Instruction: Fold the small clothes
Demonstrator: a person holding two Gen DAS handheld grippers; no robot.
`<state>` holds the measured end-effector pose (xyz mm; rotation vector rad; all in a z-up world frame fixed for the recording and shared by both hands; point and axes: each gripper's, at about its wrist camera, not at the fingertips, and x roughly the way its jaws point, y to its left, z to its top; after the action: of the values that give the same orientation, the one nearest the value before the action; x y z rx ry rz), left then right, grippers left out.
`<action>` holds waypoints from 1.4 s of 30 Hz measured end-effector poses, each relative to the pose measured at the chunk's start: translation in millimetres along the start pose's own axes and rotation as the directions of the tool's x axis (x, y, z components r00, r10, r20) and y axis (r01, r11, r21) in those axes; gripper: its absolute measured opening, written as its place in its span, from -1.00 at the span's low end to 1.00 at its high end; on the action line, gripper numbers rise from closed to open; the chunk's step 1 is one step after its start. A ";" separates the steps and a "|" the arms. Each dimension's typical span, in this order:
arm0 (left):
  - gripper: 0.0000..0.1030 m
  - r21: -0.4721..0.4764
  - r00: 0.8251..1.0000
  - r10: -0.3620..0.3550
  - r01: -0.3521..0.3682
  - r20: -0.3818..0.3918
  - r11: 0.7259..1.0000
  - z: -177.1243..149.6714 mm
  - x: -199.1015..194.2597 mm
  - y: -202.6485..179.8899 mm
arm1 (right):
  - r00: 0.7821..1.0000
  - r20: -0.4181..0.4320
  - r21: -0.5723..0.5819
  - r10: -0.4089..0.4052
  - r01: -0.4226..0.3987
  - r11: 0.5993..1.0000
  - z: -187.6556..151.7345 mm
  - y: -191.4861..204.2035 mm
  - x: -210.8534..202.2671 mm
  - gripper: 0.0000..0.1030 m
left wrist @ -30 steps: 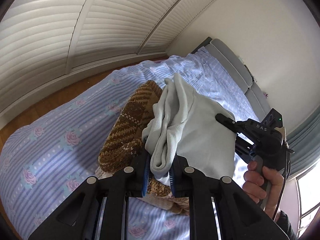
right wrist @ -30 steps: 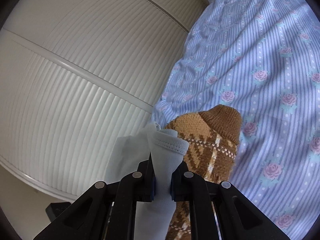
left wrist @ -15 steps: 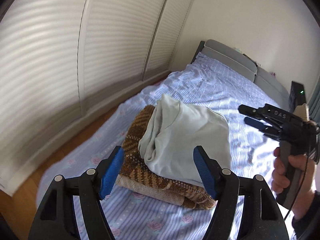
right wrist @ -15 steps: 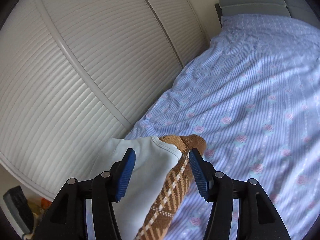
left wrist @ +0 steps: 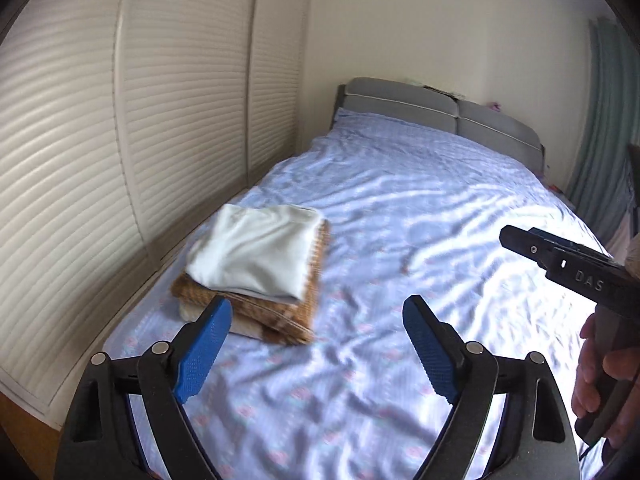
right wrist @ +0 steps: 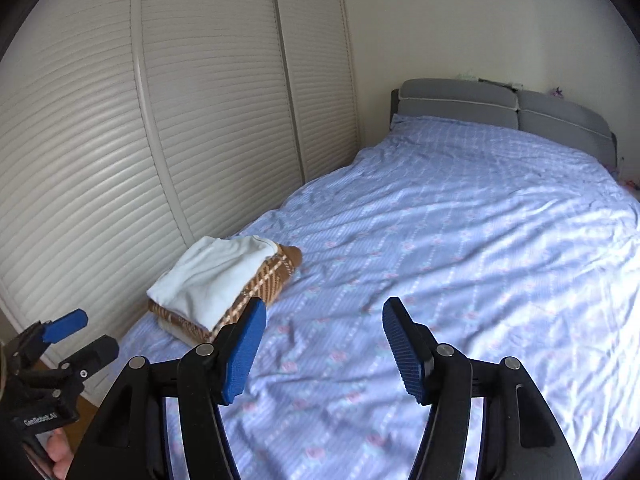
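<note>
A folded pale mint garment (left wrist: 252, 250) lies on top of a folded brown patterned knit (left wrist: 280, 312) at the left side of the bed; the pile also shows in the right wrist view (right wrist: 212, 276), with the knit (right wrist: 264, 280) under it. My left gripper (left wrist: 316, 344) is open and empty, held back above the sheet, right of the pile. My right gripper (right wrist: 324, 348) is open and empty, also back from the pile. The right gripper shows at the right edge of the left wrist view (left wrist: 560, 260), and the left gripper shows low left in the right wrist view (right wrist: 72, 340).
The bed has a blue striped sheet with pink roses (right wrist: 460, 240) and a grey headboard (right wrist: 500, 108). White louvred wardrobe doors (right wrist: 160, 120) run close along the bed's left side. A green curtain (left wrist: 604, 120) hangs at the far right.
Both grippers let go of the pale garment, opened wide and pulled back and up from the pile. The garment now lies flat on the brown knit.
</note>
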<state>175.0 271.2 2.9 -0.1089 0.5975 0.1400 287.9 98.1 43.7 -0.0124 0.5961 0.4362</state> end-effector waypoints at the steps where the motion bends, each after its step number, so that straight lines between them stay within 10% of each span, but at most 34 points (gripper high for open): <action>1: 0.76 0.010 1.000 -0.012 0.012 0.002 1.000 -2.2 -8.4 -14.7 | 1.000 0.013 -0.001 -0.028 0.028 1.000 -5.3 -6.2 -19.2 0.34; 19: 0.97 0.178 0.984 -0.178 0.172 0.019 0.969 -79.1 -115.4 -215.4 | 0.894 0.077 0.176 -0.441 0.423 0.889 -115.3 -140.5 -280.7 0.67; 42: 1.00 0.247 0.984 -0.166 0.143 0.072 0.958 -156.5 -162.4 -246.3 | 0.873 0.040 0.216 -0.487 0.468 0.857 -216.5 -146.2 -342.7 0.68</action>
<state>-4.2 -9.8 -18.4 0.0867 0.5079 -0.0801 -23.9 -199.2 34.5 0.0508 0.5201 -0.1111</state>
